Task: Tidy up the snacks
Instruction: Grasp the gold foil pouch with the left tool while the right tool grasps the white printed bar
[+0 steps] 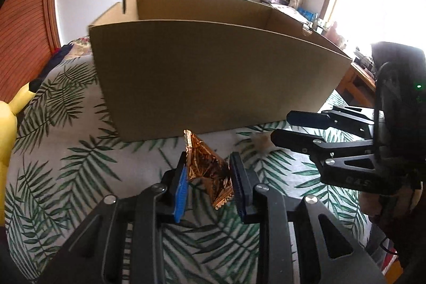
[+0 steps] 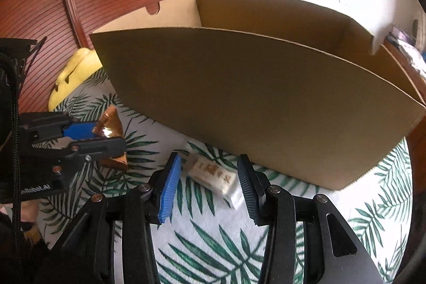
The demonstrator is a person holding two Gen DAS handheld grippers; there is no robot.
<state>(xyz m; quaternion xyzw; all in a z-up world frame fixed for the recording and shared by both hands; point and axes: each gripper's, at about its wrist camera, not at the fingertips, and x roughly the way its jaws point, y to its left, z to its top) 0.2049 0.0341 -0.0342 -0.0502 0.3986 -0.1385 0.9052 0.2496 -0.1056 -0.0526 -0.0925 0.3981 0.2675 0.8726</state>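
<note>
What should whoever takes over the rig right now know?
Left gripper: shut on the gold foil snack, held above the leaf-print cloth.
Right gripper: open, straddling the white snack bar, which lies on the cloth in front of the cardboard box.
Done: foil snack picked up.
Left: drop it in the box, then grasp and box the bar. Box contents are hidden.

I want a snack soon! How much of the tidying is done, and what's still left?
Nothing can be seen put away yet: the big brown cardboard box hides its bottom. Right now the left claw is squeezing a crinkly copper foil snack packet just in front of the box. The right claw is open around a white wrapped snack bar lying on the leaf-print cloth, not gripped yet. Both snacks still need to go in.
</note>
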